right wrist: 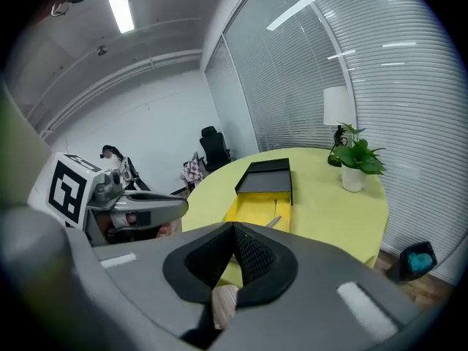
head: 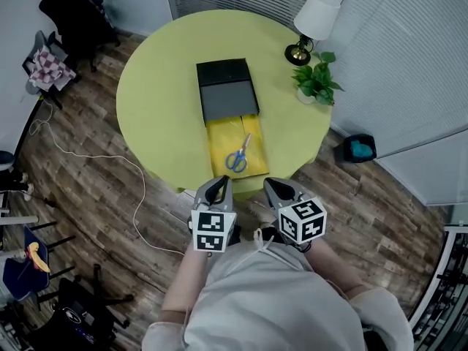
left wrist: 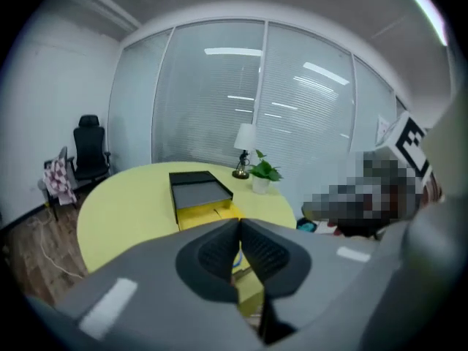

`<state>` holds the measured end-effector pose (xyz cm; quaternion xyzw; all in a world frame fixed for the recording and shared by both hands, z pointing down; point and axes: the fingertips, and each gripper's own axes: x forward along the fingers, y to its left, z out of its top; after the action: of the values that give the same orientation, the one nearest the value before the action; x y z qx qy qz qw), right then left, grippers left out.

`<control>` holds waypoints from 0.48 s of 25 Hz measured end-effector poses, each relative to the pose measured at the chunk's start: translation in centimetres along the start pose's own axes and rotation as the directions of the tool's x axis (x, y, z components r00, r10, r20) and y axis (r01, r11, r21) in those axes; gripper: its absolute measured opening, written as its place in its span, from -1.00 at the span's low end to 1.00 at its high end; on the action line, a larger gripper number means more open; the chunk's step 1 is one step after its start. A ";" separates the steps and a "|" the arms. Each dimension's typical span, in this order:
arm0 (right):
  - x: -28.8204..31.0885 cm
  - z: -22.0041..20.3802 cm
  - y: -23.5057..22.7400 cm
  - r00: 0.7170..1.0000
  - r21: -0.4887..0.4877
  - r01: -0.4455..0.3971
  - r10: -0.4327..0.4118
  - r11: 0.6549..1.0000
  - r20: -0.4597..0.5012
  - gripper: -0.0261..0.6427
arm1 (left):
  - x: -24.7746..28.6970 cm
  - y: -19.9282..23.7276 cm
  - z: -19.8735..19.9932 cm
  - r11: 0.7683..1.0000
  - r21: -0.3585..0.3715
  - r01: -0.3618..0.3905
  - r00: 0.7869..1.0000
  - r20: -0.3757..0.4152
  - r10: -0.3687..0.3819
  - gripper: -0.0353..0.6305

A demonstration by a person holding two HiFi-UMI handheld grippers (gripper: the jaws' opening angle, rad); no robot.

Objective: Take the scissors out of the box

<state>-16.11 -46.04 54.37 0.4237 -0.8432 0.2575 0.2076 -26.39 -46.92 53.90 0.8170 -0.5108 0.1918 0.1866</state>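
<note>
Blue-handled scissors (head: 238,157) lie in a yellow drawer tray (head: 252,141) pulled out of a black box (head: 227,86) on the round yellow-green table (head: 161,108). Both grippers hover side by side just off the table's near edge, short of the tray. My left gripper (head: 217,185) is shut with nothing in it, and so is my right gripper (head: 280,189). In the left gripper view the closed left gripper (left wrist: 239,229) hides most of the tray below the box (left wrist: 197,189). In the right gripper view the right gripper (right wrist: 234,232) covers the scissors except a silver blade tip (right wrist: 273,221).
A lamp (head: 311,24) and a potted plant (head: 316,79) stand at the table's far right. A black office chair (head: 73,13) is at the far left, a white cable (head: 110,159) trails over the wood floor, and a blue bin (head: 358,150) sits right of the table.
</note>
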 end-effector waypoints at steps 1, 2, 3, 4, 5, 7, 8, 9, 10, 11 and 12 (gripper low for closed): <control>0.5 -0.1 -0.2 1.000 0.000 -0.001 0.001 1.000 -0.010 -0.93 | 1.0 0.2 -0.6 0.999 -0.043 0.016 1.000 -0.024 -0.017 -0.87; 0.9 -0.1 -0.5 1.000 0.000 -0.003 0.003 1.000 -0.019 -0.92 | 2.0 0.4 -1.1 0.996 -0.084 0.025 0.998 -0.047 -0.029 -0.87; 1.3 -0.1 -0.9 1.000 0.002 -0.005 0.005 1.000 -0.027 -0.92 | 3.0 0.7 -1.6 0.993 -0.116 0.027 0.997 -0.067 -0.035 -0.87; 1.6 -0.1 -1.4 0.999 0.002 -0.008 0.009 1.000 -0.034 -0.93 | 4.0 1.0 -2.0 0.990 -0.138 0.028 0.995 -0.086 -0.040 -0.87; 2.0 -0.1 -2.0 0.999 0.002 -0.013 0.013 1.000 -0.039 -0.92 | 5.0 1.1 -2.3 0.987 -0.156 0.031 0.993 -0.106 -0.048 -0.84; 2.8 0.1 -3.3 0.998 -0.003 -0.023 0.023 1.000 -0.050 -0.92 | 7.0 1.1 -3.1 0.983 -0.180 0.039 0.986 -0.152 -0.067 -0.73; 3.2 0.2 -4.0 0.998 -0.006 -0.029 0.028 1.000 -0.058 -0.92 | 7.9 1.1 -3.5 0.982 -0.183 0.038 0.981 -0.180 -0.072 -0.73; 3.6 0.2 -4.6 0.997 -0.007 -0.036 0.035 0.999 -0.067 -0.92 | 8.8 1.0 -3.9 0.984 -0.175 0.037 0.974 -0.213 -0.074 -0.72; 4.1 0.3 -5.1 0.996 -0.007 -0.044 0.043 0.999 -0.076 -0.92 | 9.6 0.8 -4.4 0.987 -0.157 0.037 0.965 -0.250 -0.076 -0.70; 4.5 0.4 -5.6 0.995 -0.005 -0.053 0.052 0.999 -0.082 -0.92 | 10.4 0.6 -4.9 0.991 -0.128 0.042 0.954 -0.289 -0.077 -0.65; 4.9 0.6 -6.1 0.995 -0.002 -0.062 0.061 0.998 -0.084 -0.92 | 11.2 0.4 -5.5 0.994 -0.095 0.048 0.941 -0.328 -0.077 -0.56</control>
<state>-13.88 -52.46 58.24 0.3858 -0.8471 0.2793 0.2357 -22.91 -52.91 64.27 0.7802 -0.4537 0.2985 0.3106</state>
